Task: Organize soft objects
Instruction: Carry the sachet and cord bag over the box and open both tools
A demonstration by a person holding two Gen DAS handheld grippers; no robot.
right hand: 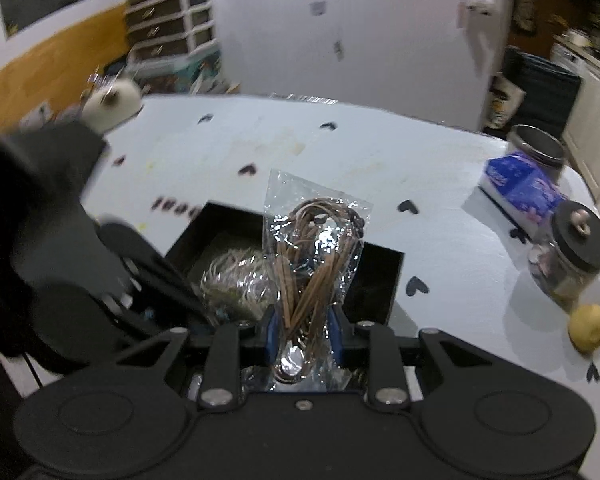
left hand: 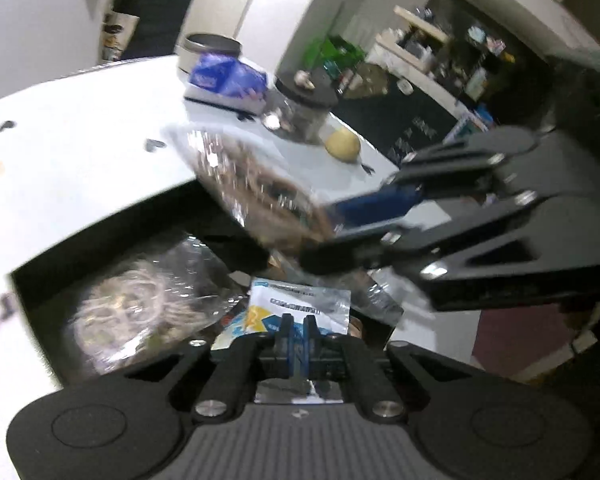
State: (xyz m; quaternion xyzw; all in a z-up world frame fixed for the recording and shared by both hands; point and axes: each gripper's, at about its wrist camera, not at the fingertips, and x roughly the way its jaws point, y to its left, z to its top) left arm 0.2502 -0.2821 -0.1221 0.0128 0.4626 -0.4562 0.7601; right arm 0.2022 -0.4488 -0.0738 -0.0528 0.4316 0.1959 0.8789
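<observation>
1. The black box (right hand: 380,280) is taken as the landmark: it sits open on the white table (right hand: 380,152), at the near edge.
2. A clear bag of brown cord (right hand: 316,256) is clamped between the blue pads of the right gripper (right hand: 305,330), whose jaws are drawn in tight on the bag's lower part; the bag is held upright above the near side of the box.
3. In the left wrist view the same bag (left hand: 256,192) is seen blurred, tilted over the box (left hand: 32,276), with the right gripper (left hand: 340,236) reaching in from the right.
4. The left gripper (left hand: 299,344) is closed all the way, pads together (whether anything is pinched cannot be told); it is poised just above the box's near side.
5. Inside the box, a clear bag of pale cord (left hand: 136,304) is lying at the left, and a flat white and blue packet (left hand: 296,304) lies beside it, just ahead of the left fingertips.
6. Well beyond the box, at the table's right end, a blue tissue pack (right hand: 520,192), a dark-lidded glass jar (right hand: 568,256) and a yellow fruit (right hand: 588,326) are spotted.
</observation>
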